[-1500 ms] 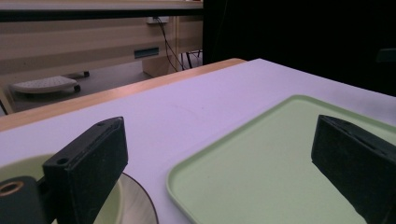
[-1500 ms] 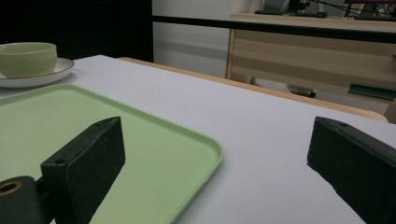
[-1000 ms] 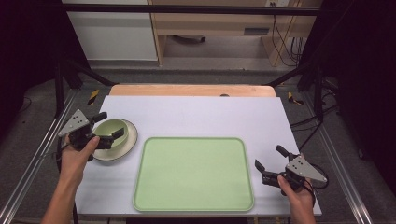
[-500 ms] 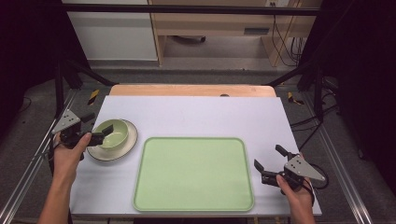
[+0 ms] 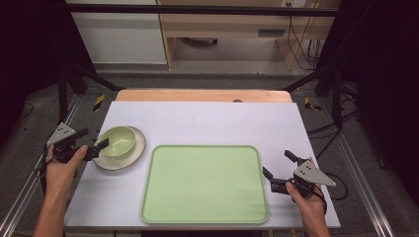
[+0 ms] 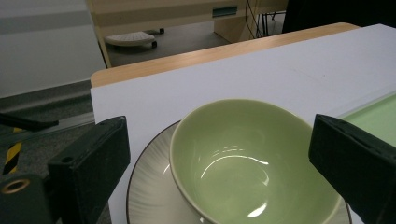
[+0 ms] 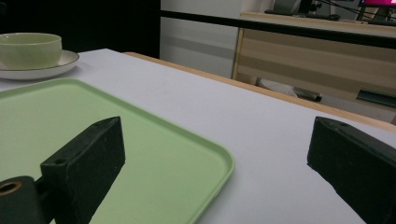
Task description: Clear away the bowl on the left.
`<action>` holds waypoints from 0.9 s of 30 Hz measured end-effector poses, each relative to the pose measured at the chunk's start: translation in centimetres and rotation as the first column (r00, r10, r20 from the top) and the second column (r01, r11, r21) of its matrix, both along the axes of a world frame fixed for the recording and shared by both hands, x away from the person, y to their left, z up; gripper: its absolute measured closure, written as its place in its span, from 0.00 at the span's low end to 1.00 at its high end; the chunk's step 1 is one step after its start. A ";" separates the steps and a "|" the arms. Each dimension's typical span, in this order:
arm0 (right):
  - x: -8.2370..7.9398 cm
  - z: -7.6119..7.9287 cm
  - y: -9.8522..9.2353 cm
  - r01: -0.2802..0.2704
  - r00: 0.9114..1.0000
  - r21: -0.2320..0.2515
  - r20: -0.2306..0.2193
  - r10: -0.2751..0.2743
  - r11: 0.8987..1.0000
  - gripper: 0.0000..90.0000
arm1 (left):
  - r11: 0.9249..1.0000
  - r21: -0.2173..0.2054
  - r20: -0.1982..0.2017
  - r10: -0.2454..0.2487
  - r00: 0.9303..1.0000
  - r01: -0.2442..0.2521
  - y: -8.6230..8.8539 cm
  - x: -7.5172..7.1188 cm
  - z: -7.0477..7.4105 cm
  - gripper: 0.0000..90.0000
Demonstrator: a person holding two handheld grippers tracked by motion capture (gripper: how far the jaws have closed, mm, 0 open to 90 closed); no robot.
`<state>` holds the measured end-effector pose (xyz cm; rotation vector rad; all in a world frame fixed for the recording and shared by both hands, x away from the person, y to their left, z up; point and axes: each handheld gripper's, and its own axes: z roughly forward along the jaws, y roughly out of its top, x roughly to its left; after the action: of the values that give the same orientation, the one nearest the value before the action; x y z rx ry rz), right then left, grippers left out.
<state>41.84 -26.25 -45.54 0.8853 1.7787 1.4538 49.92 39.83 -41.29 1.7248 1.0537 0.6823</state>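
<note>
A light green bowl [image 5: 119, 140] sits in a pale saucer-like plate [image 5: 105, 163] with a dark rim, at the table's left. My left gripper [image 5: 93, 138] is open just left of the bowl, near the table's left edge. In the left gripper view the bowl [image 6: 252, 158] and the plate [image 6: 147, 198] lie close ahead between the spread jaws of that gripper [image 6: 223, 137], which touch neither. A large light green tray [image 5: 205, 183] lies bare at the front centre. My right gripper [image 5: 277, 164] is open at the tray's right edge; the right gripper view shows this gripper [image 7: 217, 140] over the tray's corner [image 7: 205, 158].
The white table top [image 5: 212, 121] has a wooden strip along its far edge. Metal frame rails run along both sides of the table. Beyond it are a wooden desk, cables and a dark floor. The bowl [image 7: 30, 49] shows far off in the right gripper view.
My left gripper has drawn back to the left, from over the plate's rim to the table's left edge. Bowl and plate stayed put. The right gripper barely moved.
</note>
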 end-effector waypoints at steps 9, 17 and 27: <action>-0.3 0.0 0.1 -0.001 1.000 -0.005 0.001 0.001 1.000 0.05 | 1.000 -0.013 -0.024 0.011 1.000 -0.012 -0.3 0.5 -0.4 0.10; -0.9 0.0 -0.4 0.018 1.000 -0.007 -0.006 -0.018 1.000 0.05 | 0.999 0.029 -0.073 0.041 0.996 -0.039 -0.6 1.6 -1.6 0.13; -1.8 -0.1 -0.6 0.025 1.000 -0.019 -0.007 -0.025 1.000 0.05 | 0.995 0.017 -0.200 0.104 0.974 -0.103 -0.7 3.0 -2.3 0.39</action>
<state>40.06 -26.82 -45.65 0.9015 1.7772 1.4175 52.95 39.09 -43.59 1.7817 1.2896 0.5857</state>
